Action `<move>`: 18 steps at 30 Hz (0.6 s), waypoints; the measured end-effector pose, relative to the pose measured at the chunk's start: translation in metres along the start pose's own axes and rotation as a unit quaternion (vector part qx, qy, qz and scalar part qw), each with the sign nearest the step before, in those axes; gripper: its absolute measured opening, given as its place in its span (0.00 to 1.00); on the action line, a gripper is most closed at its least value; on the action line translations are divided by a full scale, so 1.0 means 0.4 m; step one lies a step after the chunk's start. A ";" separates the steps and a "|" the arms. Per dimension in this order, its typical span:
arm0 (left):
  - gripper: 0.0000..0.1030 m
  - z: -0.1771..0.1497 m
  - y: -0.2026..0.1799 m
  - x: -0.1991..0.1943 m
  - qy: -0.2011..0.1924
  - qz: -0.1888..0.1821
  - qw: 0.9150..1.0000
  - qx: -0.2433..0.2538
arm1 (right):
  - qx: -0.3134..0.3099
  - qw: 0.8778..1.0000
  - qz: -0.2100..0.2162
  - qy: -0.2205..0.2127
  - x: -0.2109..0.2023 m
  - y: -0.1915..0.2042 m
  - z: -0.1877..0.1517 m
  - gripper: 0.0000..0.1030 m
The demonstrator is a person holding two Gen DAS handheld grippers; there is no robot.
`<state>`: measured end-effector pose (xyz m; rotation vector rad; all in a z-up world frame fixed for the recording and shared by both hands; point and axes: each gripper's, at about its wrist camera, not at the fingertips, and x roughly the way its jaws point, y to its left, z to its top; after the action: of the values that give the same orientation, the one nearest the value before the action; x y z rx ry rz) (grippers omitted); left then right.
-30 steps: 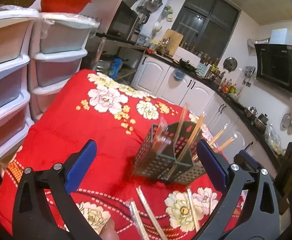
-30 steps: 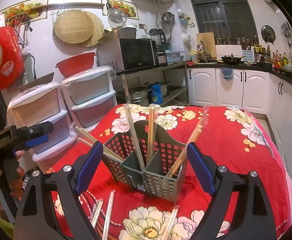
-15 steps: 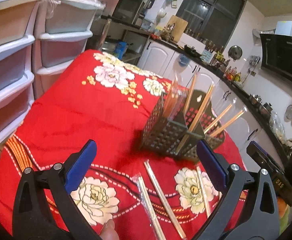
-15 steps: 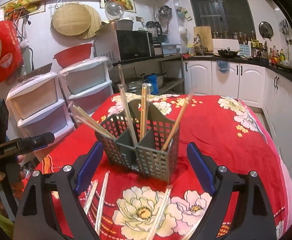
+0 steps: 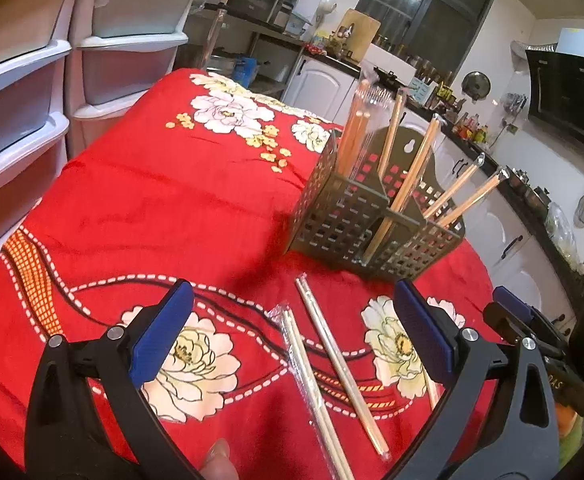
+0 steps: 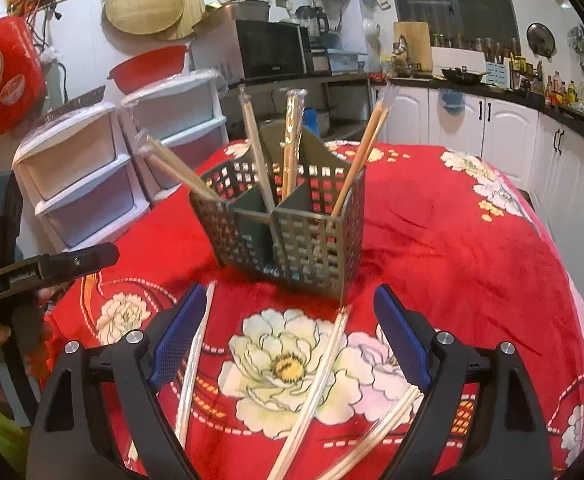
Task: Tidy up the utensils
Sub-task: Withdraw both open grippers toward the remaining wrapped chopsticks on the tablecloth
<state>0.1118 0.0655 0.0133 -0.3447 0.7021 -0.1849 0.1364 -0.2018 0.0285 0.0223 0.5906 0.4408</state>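
A grey perforated utensil caddy [image 5: 372, 220] [image 6: 288, 224] stands on the red floral tablecloth [image 5: 152, 200], with several wrapped chopstick pairs upright in its compartments. Loose wrapped chopstick pairs [image 5: 340, 360] lie on the cloth in front of it, two between my left gripper's fingers. In the right wrist view, three loose pairs [image 6: 316, 392] lie between and under the fingers. My left gripper [image 5: 292, 340] is open and empty above the cloth. My right gripper [image 6: 292, 340] is open and empty. The left gripper also shows at the left edge of the right wrist view [image 6: 48, 268].
White plastic drawer units [image 5: 32, 80] [image 6: 92, 172] stand against the table's far-left side. Kitchen counters and white cabinets [image 6: 492, 128] run behind the table. The cloth's edge drops off at the right [image 6: 580, 320].
Both grippers have tilted down and drawn nearer to the table. The loose chopsticks on the cloth now lie between the fingers in both views. The caddy has not moved.
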 end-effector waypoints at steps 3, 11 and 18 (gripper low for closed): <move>0.89 -0.015 0.006 0.006 0.006 -0.001 1.000 -0.004 | -0.001 1.000 0.003 0.008 0.006 0.003 -0.016 0.81; 0.89 -0.061 -0.009 0.041 0.032 -0.011 0.999 0.004 | -0.002 1.000 0.006 0.030 0.026 0.002 -0.048 0.80; 0.82 -0.092 -0.019 0.085 0.061 -0.025 0.998 0.009 | 0.005 0.998 0.004 0.059 0.064 -0.014 -0.066 0.80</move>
<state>0.1127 0.0398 -0.0306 -0.3358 0.8118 -0.2609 0.1432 -0.1992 -0.0078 0.0085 0.7083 0.4483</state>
